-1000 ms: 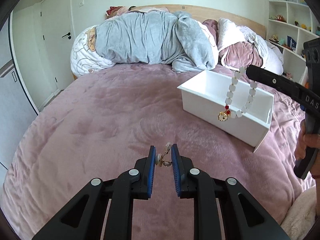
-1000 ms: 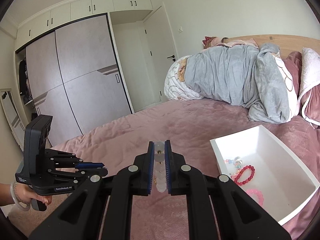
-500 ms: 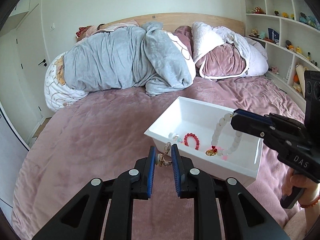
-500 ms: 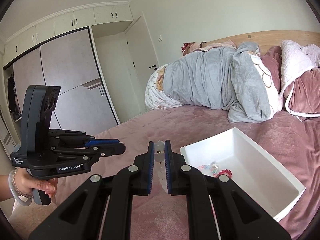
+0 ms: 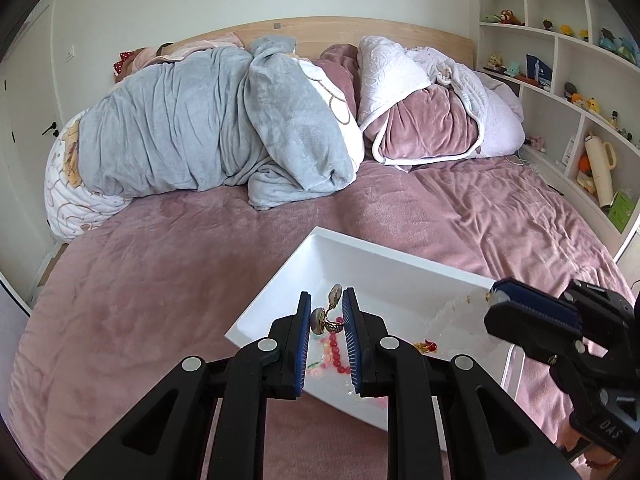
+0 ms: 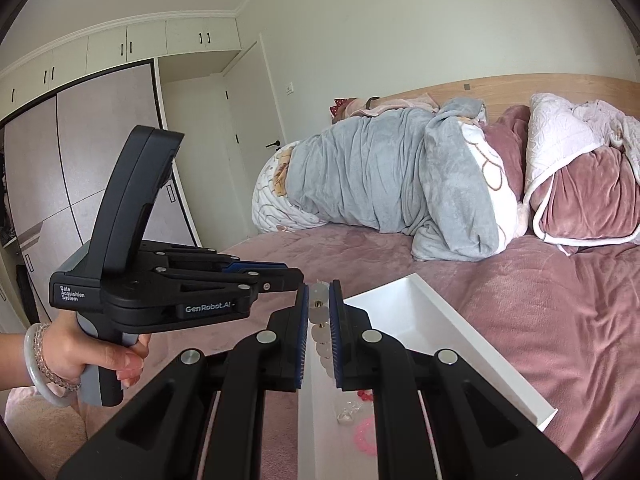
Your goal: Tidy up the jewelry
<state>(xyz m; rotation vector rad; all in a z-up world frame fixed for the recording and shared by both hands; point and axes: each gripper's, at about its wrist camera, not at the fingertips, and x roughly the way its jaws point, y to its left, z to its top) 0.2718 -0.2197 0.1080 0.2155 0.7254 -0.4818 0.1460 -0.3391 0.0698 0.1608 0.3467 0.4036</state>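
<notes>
In the left wrist view, the left gripper (image 5: 326, 320) has its jaws drawn close, pinching a small gold earring (image 5: 325, 318) with a pale round stone, held above the near corner of a white tray (image 5: 394, 268). The tray sits on the pink bedspread (image 5: 160, 280) of a bed; inside it, below the jaws, lie red and pink beads (image 5: 334, 354). At the lower right, the right gripper (image 5: 494, 300) reaches over the tray's far end, its jaws pressed together on a translucent white bead bracelet (image 5: 460, 312) that hangs blurred into the tray, with a gold and red charm (image 5: 426, 346) at its low end. A rolled grey blanket (image 5: 200, 128) and pink pillows (image 5: 424, 128) lie at the headboard, and white shelves (image 5: 560, 60) of small toys line the right wall. In the right wrist view, the right gripper (image 6: 319, 312) has its jaws clamped on the bead bracelet (image 6: 319, 320), whose round beads line up between the blue pads. The tray (image 6: 460, 344) is just beneath and to the right, a pink bracelet (image 6: 366, 436) lying in it. The left gripper (image 6: 298, 280), held in a hand (image 6: 96, 360) wearing bangles, comes in from the left with its tip just beside the right jaws. A wardrobe (image 6: 80, 160) and a door (image 6: 256, 120) stand behind.
</notes>
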